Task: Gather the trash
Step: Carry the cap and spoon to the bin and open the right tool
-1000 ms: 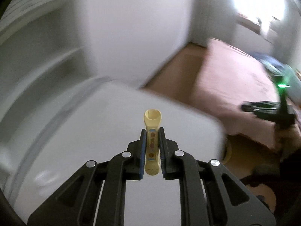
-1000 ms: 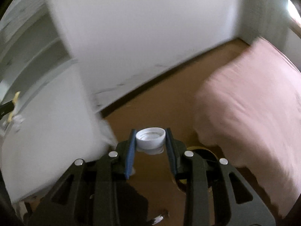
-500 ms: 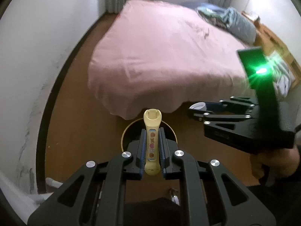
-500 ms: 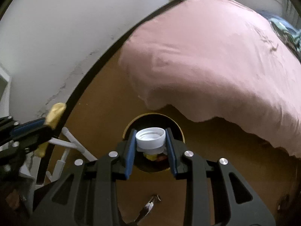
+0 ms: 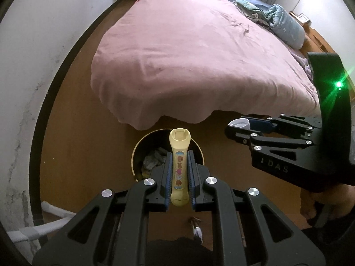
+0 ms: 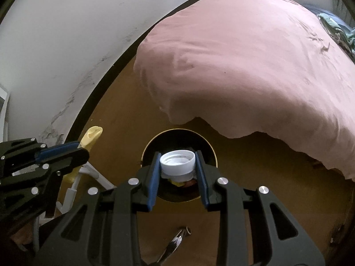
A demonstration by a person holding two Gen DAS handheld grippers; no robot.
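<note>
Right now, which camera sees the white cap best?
The right wrist view: the cap sits close and centred between the right gripper's blue pads, open side facing the camera, over the bin. The left wrist view shows only its small rim off to the side.

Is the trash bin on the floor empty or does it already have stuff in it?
Not empty. The left wrist view shows crumpled scraps inside the bin, and yellow bits show in it below the white cap. How full it is, cannot tell.
</note>
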